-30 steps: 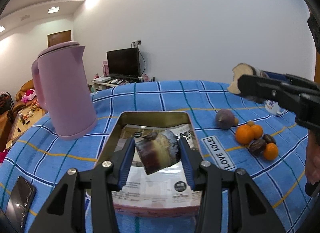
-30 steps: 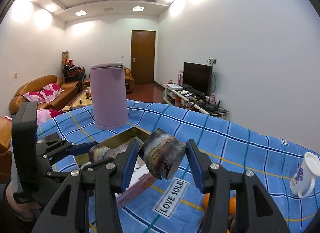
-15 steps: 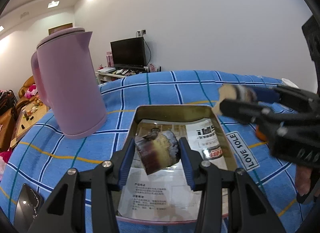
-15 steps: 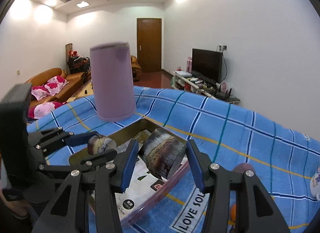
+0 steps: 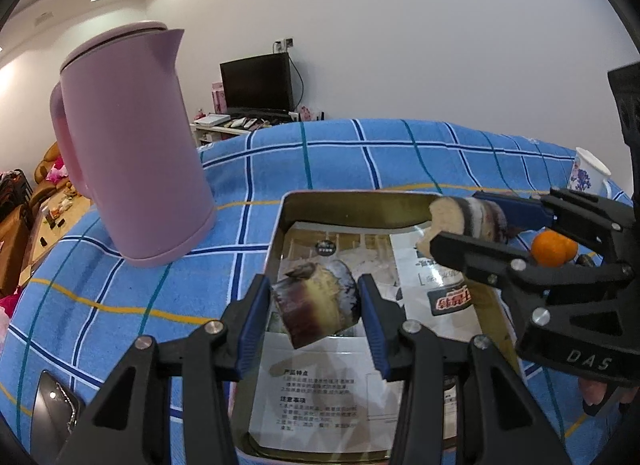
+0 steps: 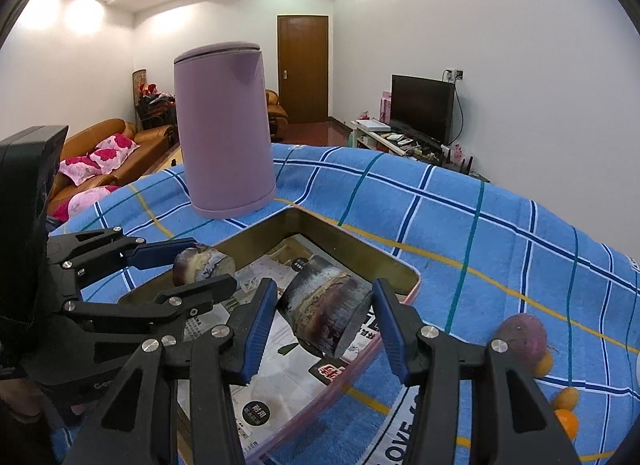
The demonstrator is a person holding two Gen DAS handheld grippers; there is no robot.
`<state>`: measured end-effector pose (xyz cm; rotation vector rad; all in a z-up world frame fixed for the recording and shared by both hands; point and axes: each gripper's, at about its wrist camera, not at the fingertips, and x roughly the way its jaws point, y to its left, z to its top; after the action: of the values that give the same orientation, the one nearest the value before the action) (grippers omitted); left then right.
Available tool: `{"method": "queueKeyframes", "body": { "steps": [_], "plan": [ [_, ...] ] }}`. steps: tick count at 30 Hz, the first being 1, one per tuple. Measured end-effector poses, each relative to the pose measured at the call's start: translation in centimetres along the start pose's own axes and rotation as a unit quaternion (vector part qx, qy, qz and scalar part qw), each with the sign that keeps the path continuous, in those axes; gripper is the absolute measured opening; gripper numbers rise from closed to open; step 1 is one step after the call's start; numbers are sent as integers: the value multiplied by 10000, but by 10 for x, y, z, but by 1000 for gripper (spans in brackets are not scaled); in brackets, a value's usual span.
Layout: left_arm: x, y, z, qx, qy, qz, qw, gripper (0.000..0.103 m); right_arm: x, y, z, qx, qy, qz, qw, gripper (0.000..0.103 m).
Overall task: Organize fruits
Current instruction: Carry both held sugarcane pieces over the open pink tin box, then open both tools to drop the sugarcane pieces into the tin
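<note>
My left gripper is shut on a purple sugarcane piece and holds it above the metal tin. My right gripper is shut on a second sugarcane piece over the tin's rim. The right gripper's piece also shows in the left wrist view, above the tin's far right corner. The left gripper's piece shows in the right wrist view. The tin is lined with printed paper.
A pink kettle stands left of the tin. Oranges and a purple fruit lie right of it. A white cup sits far right. A phone lies at the near left on the blue checked cloth.
Both grippers moved in and lower over the tin, each still holding its sugarcane piece. The right gripper came from the right to above the tin's far right corner.
</note>
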<state>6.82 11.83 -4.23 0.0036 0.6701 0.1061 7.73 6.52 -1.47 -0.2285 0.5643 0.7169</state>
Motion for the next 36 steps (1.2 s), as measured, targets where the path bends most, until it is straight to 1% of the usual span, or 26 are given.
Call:
{"method": "queueKeyframes", "body": {
  "steps": [10,21,26,28,30,32,33,34,36],
  "plan": [
    [7,2,-2,-25,117,-37,9999,47,8,8,-4,-164,126,-8,9998,51],
    [10,3,-3,-17,138,-12,9999,48,15,5,-7,-65,286,164,9994,52],
    [9,2,-4,-35,128,-23,9999,48,15,6,-8,-59,254,127,9996,52],
    [7,2,-3,-49,88,-26,9999,48,12,6,-7,-55,196,76,9998,56],
    [5,2,-3,-21,39,-6,10000,49,10,5,-7,-42,166,68,9998,57],
    [2,1,-3,-23,-26,1,10000,52,6,4,-7,-7,120,36,9999,58],
    [1,1,-2,-49,-53,17,10000,59,3,3,-7,13,85,1,10000,60],
    [-1,2,-2,-81,-93,80,9999,69,-1,2,-8,36,48,-36,10000,62],
    [-6,3,-3,-123,-181,96,9997,78,-8,-1,-8,81,13,-108,9999,65]
  ]
}}
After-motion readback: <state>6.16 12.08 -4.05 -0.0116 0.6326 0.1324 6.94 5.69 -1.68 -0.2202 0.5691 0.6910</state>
